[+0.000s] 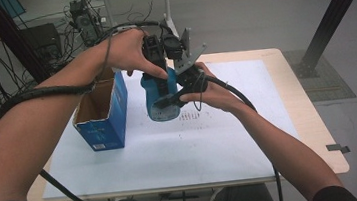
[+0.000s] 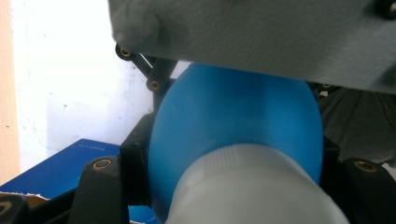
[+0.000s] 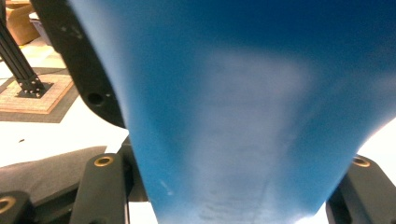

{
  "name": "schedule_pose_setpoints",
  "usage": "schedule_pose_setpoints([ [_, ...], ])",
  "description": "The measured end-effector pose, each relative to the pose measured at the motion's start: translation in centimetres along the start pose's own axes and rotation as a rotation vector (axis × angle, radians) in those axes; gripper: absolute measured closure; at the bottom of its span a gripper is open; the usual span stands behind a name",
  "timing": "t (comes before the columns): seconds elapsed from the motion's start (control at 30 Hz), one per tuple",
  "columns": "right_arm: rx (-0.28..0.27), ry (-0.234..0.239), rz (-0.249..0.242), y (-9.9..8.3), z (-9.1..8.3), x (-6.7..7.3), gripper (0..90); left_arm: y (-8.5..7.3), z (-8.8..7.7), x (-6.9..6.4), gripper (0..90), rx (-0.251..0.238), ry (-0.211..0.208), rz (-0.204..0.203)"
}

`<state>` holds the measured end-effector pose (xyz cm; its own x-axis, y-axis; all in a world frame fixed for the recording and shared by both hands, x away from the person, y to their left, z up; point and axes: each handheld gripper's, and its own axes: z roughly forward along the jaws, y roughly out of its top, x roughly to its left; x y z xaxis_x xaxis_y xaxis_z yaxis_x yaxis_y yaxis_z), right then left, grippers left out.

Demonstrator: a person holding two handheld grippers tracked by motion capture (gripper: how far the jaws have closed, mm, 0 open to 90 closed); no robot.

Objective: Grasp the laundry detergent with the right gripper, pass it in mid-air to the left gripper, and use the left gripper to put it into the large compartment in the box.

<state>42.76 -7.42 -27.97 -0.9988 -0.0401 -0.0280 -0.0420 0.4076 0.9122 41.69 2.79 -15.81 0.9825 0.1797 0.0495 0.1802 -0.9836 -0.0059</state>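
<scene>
Together, at the frame's upper centre, the left hand-held gripper (image 1: 160, 77) and right hand-held gripper (image 1: 176, 98) are clamping a blue bottle (image 1: 159, 100) with a white cap (image 2: 252, 191), lifted above the table (image 1: 285, 84), beside the blue box (image 1: 102, 113).

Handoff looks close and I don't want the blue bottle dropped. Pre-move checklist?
1. Left gripper clamped on blue bottle near its white cap: ok.
2. Right gripper gripping the bottle's body: cannot tell, jaws flank it.
3. Bottle held above the table: ok.
4. Blue box open at the top: ok.
5. Box upright, left of the bottle: ok.
6. Cables free of the box: ok.
</scene>
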Motion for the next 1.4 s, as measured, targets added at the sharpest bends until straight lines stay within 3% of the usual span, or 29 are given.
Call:
schedule_pose_setpoints([
  [0.7, -0.002, -0.013, 0.007, 0.0, -0.2, 0.1, 35.4, 0.0, -0.2, 0.0, 37.4, -0.002, -0.002, -0.002],
  [0.93, 0.001, -0.026, 0.019, 0.0, -0.3, 0.2, 31.3, -0.2, -0.6, 0.0, 37.4, -0.013, 0.001, -0.026],
  [1.1, -0.005, -0.052, 0.025, 0.2, -0.7, 0.4, 22.9, -0.5, -0.9, 0.2, 37.4, -0.005, 0.013, -0.037],
  [1.4, 0.072, -0.138, 0.053, -0.1, -2.8, 0.3, 10.5, -1.3, -1.3, 0.7, 37.4, 0.0, 0.017, -0.09],
])
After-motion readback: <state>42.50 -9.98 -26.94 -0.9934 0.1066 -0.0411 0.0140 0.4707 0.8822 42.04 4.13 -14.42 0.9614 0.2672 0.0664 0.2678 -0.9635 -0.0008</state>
